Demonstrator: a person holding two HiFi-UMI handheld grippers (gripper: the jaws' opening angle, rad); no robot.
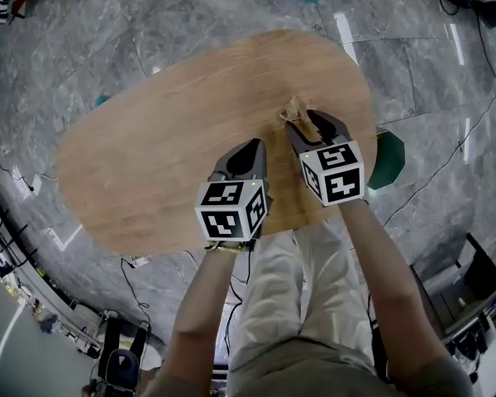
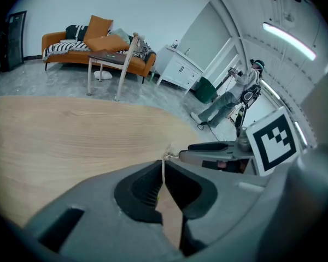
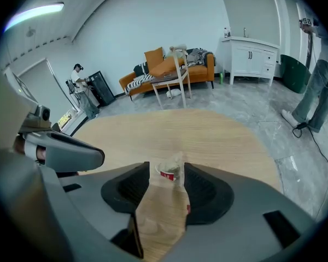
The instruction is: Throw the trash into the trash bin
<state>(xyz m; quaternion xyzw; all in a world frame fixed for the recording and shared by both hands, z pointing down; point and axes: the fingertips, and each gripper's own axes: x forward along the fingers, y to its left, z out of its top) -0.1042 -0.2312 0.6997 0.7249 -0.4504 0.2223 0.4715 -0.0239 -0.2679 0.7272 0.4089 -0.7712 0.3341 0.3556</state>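
Note:
The trash is a crumpled clear wrapper with a red label (image 3: pixel 170 173). It lies on the oval wooden table (image 1: pixel 149 164) near its right end, and shows as a small pale scrap (image 1: pixel 293 108) in the head view. My right gripper (image 3: pixel 167 185) is open, its jaws on either side of the wrapper, close to the tabletop (image 3: pixel 208 135). From above, the right gripper (image 1: pixel 302 122) points at the scrap. My left gripper (image 2: pixel 164 173) is shut with nothing in it, and hovers over the table just left of the right one (image 2: pixel 208 149). A dark green trash bin (image 1: pixel 387 160) stands on the floor by the table's right edge.
The person's legs in pale trousers (image 1: pixel 298 288) stand at the table's near edge. Cables (image 1: pixel 446 164) run over the grey stone floor to the right. An orange sofa (image 3: pixel 164 70), a small table (image 2: pixel 106 64), a white cabinet (image 3: pixel 251 53) and a person (image 3: pixel 82 94) stand beyond.

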